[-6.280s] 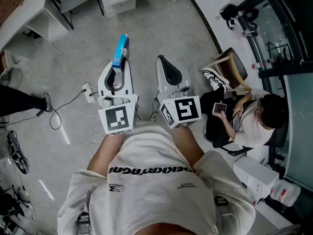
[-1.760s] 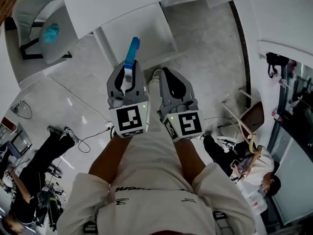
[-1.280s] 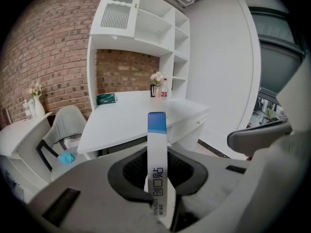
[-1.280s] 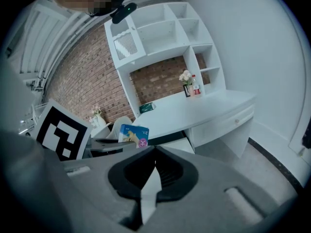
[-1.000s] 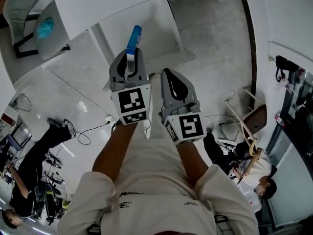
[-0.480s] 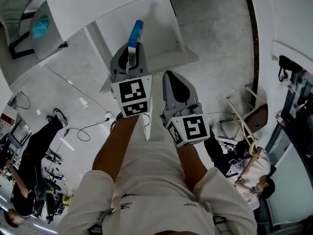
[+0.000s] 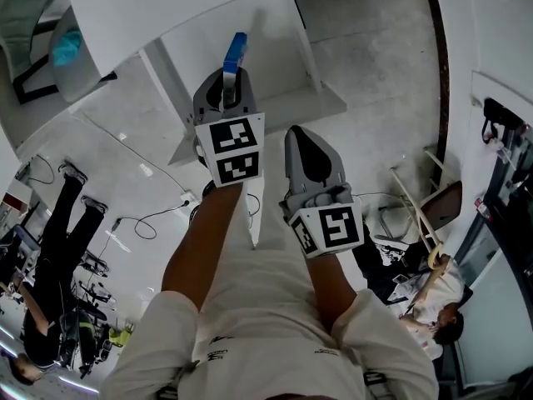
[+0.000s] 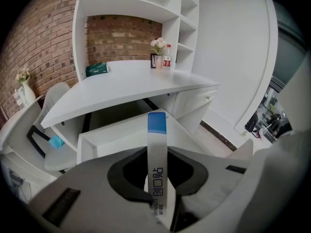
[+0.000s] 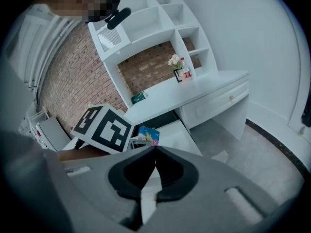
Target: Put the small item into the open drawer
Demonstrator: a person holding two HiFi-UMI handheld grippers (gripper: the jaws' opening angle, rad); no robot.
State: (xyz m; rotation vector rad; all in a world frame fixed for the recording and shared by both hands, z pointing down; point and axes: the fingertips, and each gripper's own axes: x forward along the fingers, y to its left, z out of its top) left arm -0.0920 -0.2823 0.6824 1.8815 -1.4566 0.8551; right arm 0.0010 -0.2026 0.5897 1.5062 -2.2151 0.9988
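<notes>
The small item [image 7: 236, 57] is a thin white packet with a blue end. It stands upright between the jaws of my left gripper [image 7: 225, 86], which is shut on it. In the left gripper view the packet [image 8: 156, 154] rises from the left gripper [image 8: 157, 155], in front of the open white drawer [image 8: 114, 129]. That drawer [image 7: 283, 57] juts out from under the white desk [image 7: 166, 7]. The packet's tip is over the drawer's near part. My right gripper [image 7: 301, 133] hangs shut and holds nothing, behind and to the right of the left one. In its own view the right gripper [image 9: 154, 148] shows jaws that meet.
On the desk [image 8: 126, 84] stand flowers [image 8: 157, 46], a bottle [image 8: 167, 56] and a green box [image 8: 97, 69]. A grey chair [image 7: 67, 48] is at the left. Cables [image 7: 141, 222] lie on the floor. A seated person [image 7: 433, 307] is at the lower right, another person [image 7: 50, 240] at the left.
My left gripper has moved forward with the packet, closer to the drawer. The right gripper has stayed back and now trails it.
</notes>
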